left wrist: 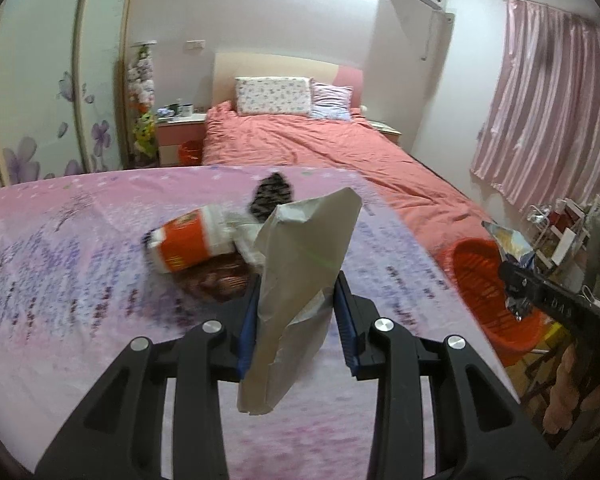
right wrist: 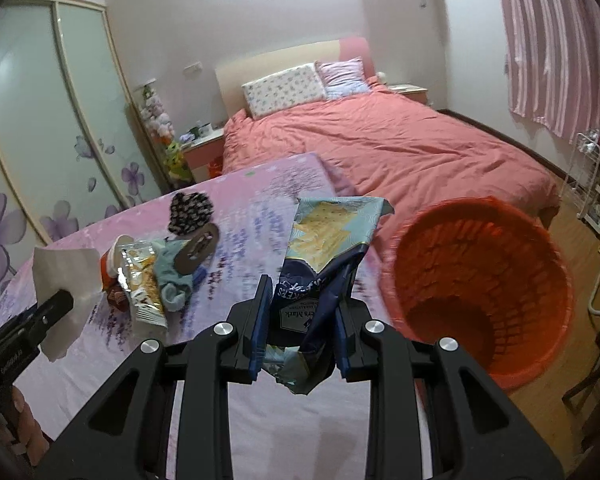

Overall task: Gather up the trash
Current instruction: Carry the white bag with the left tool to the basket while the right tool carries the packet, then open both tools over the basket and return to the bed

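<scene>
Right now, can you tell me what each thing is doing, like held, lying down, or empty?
left gripper: shut on silver wrapper
silver wrapper: held, lifted off the table
right gripper: shut on cracker bag
cracker bag: crumpled, held up
orange basket: upright beside the table, looks empty
orange cup: lying on its side
snack packet: lying on the table

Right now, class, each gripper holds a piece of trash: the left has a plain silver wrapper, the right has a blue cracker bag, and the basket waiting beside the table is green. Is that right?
Not quite. The basket is orange-red, not green, as the right wrist view shows. The rest holds: the left gripper has its jaws on the silver wrapper, and the right gripper has the blue cracker bag.
</scene>
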{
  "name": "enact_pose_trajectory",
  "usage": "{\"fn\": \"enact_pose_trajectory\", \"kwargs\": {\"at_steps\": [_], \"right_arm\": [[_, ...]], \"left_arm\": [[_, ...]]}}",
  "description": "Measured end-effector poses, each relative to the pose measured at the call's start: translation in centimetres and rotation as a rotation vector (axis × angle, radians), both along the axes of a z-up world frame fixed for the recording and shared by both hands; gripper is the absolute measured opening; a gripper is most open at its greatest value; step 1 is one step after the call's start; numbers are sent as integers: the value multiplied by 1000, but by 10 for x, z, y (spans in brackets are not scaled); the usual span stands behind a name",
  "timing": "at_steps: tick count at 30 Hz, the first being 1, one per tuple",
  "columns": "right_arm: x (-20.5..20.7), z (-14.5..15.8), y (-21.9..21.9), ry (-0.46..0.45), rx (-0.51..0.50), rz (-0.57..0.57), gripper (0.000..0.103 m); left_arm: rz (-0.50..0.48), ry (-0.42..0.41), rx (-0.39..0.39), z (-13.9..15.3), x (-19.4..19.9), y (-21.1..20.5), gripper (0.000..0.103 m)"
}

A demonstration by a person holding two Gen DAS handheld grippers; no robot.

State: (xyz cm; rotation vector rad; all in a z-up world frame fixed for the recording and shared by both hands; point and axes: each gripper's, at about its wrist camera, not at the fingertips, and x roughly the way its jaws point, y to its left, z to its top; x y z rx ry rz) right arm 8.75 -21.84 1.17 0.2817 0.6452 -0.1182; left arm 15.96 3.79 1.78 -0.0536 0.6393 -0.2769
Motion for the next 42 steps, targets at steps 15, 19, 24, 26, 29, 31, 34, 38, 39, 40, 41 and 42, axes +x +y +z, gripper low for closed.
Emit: {"fn": "enact_pose_trajectory", "kwargs": {"at_steps": [15,19,24,26,29,31,34,38,39,40,41,42], "right_arm": [[-15,-13,-70,-41,17,-144,28],[-17,-19,-91,-51,37,-176,28],[-13,-26,-115,-68,71,-198,28],[-12,-29,-122,-71,79,-205,28],[-10,-35,-136,-72,98,-214,28],[-8,-39,-144,-68,113,-223,29],[-5,-48,-156,-57,142,-230,32],[-4,-59,-165,-39,163,-241,40],[-3,-61,-166,-33,171,-246,44],[-4,-62,-167,-31,175,-249,48],[-4,-64,-169,-28,182,-251,50],[-4,-65,-170,-24,185,-253,52]], "left_arm": [[-240,15,-52,-2,18,-131,35],[-308,26,-62,-6,29,-168,35],[-375,49,-65,-14,40,-212,36],[-399,59,-59,-18,46,-232,36],[-426,74,-50,-27,52,-254,36],[-440,83,-40,-34,57,-269,36],[-457,105,-24,-42,65,-282,37],[-456,127,-2,-54,73,-294,49],[-451,131,5,-59,76,-294,53],[-449,135,8,-61,77,-294,54],[-446,139,14,-63,78,-295,56],[-443,142,19,-66,80,-293,58]]}}
